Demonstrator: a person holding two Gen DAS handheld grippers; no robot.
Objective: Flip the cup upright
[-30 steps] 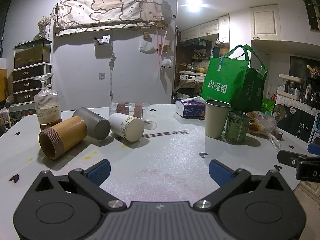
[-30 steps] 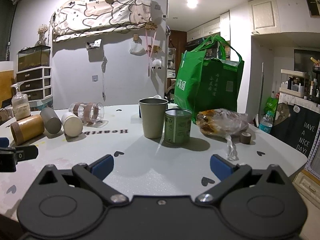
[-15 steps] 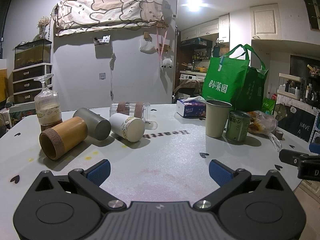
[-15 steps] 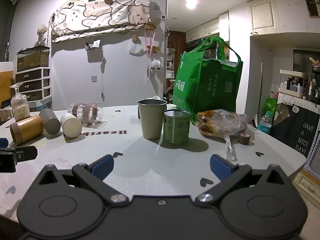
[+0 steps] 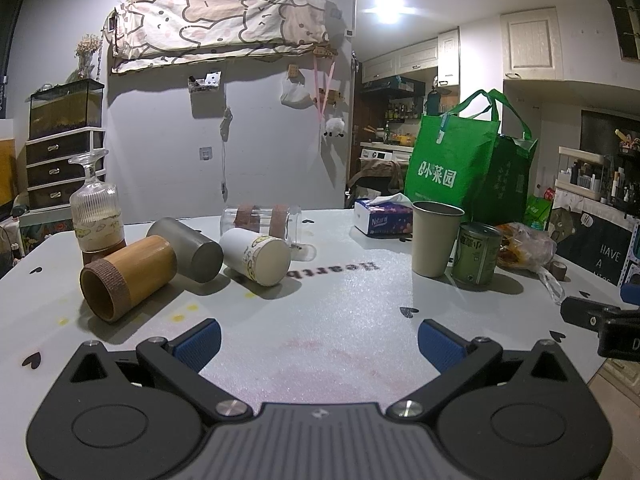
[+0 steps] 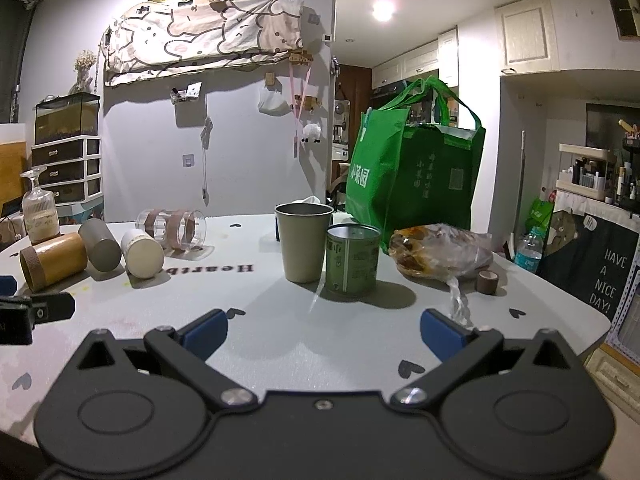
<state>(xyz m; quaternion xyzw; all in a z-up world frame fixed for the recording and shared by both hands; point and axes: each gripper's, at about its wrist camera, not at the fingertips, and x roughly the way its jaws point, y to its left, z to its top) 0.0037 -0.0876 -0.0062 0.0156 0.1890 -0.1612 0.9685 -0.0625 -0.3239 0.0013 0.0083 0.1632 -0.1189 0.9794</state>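
Several cups lie on their sides on the white table (image 5: 340, 320): a bamboo cup (image 5: 126, 282), a grey metal cup (image 5: 188, 250), a white paper cup (image 5: 256, 254) and a clear glass with brown bands (image 5: 262, 220). They also show in the right wrist view: the bamboo cup (image 6: 54, 260), the grey cup (image 6: 100, 244), the white cup (image 6: 142, 252), the clear glass (image 6: 172, 228). A beige cup (image 6: 304, 240) stands upright beside a green can (image 6: 352, 260). My left gripper (image 5: 318, 342) is open and empty, short of the cups. My right gripper (image 6: 324, 334) is open and empty before the beige cup.
An upside-down ribbed wine glass (image 5: 96, 212) stands behind the bamboo cup. A tissue box (image 5: 384, 220), a green bag (image 6: 416, 172), a plastic food bag (image 6: 440, 252) and a tape roll (image 6: 488, 282) sit at the right. The table edge runs at the right.
Both grippers have drifted very slightly; the view barely shifts. Nothing on the table has moved.
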